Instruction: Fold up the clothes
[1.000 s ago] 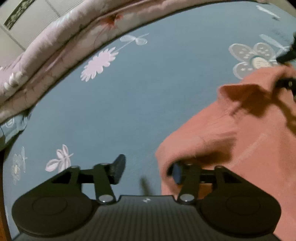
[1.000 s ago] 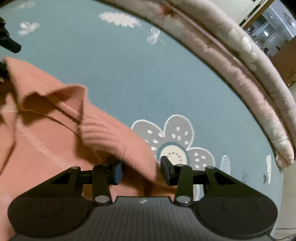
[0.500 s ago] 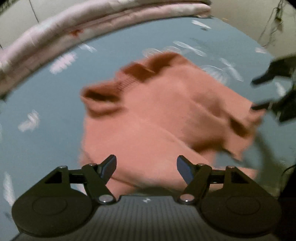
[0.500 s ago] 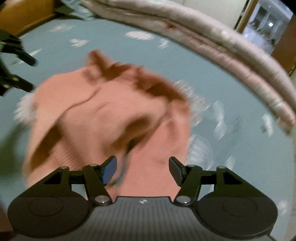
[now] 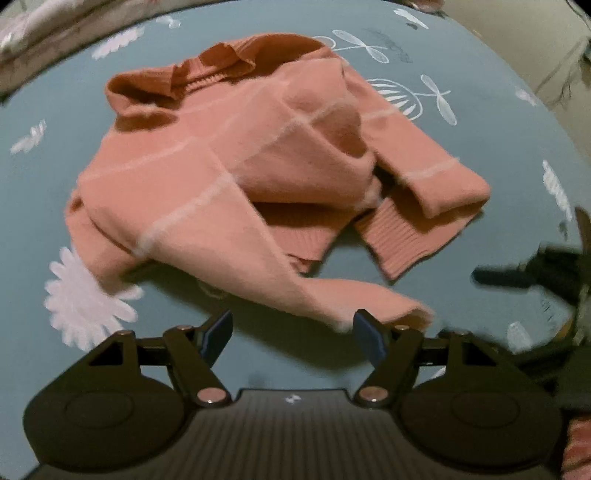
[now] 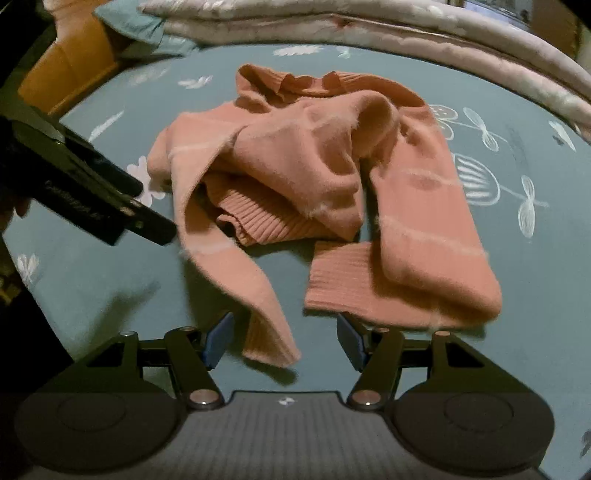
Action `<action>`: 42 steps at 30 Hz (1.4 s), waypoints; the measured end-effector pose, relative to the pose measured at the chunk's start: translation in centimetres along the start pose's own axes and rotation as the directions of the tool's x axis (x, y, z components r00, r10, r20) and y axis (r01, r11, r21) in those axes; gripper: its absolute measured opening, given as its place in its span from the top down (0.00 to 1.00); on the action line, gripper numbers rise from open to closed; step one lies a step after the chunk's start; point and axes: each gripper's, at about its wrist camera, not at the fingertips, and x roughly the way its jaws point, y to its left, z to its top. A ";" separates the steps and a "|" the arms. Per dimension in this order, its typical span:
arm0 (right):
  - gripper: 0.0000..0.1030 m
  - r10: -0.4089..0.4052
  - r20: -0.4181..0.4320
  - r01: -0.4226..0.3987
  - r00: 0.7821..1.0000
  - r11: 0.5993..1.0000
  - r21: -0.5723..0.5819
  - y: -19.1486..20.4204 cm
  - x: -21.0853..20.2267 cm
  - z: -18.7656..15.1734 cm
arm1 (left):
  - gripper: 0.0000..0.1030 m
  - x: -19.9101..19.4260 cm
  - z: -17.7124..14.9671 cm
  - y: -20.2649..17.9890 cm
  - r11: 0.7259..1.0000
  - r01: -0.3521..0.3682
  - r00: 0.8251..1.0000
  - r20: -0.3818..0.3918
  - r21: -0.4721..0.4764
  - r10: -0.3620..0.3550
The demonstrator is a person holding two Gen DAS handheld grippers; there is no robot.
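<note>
The pink sweater (image 5: 236, 158) lay crumpled in the middle of the blue flowered bedspread (image 5: 480, 122), its collar on the far side and its ribbed hem (image 6: 258, 218) bunched under a fold of the body. One sleeve (image 6: 436, 236) lay along the right and was doubled back, so that its ribbed cuff (image 6: 340, 284) faced the near edge. The other sleeve (image 6: 243, 280) trailed toward the cameras, ending between the blue pads of the right gripper (image 6: 282, 341) without touching either pad. The fingers of that gripper stood well apart and held nothing. The left gripper (image 5: 293, 338) was likewise wide open and empty, and the trailing sleeve's end lay just beyond its right pad. A rolled pale quilt (image 6: 406, 33) ran along the far edge of the bed, well clear of the sweater, beside a teal pillow (image 6: 140, 26) and an orange wooden frame (image 6: 70, 74). Nothing lay on the sweater.
</note>
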 end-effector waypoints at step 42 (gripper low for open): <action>0.34 0.054 0.081 -0.069 0.995 0.977 0.204 -0.7 0.5 -3.3 | 0.96 -6.1 -0.5 11.6 0.943 -0.201 0.961 0.133 -0.265 0.242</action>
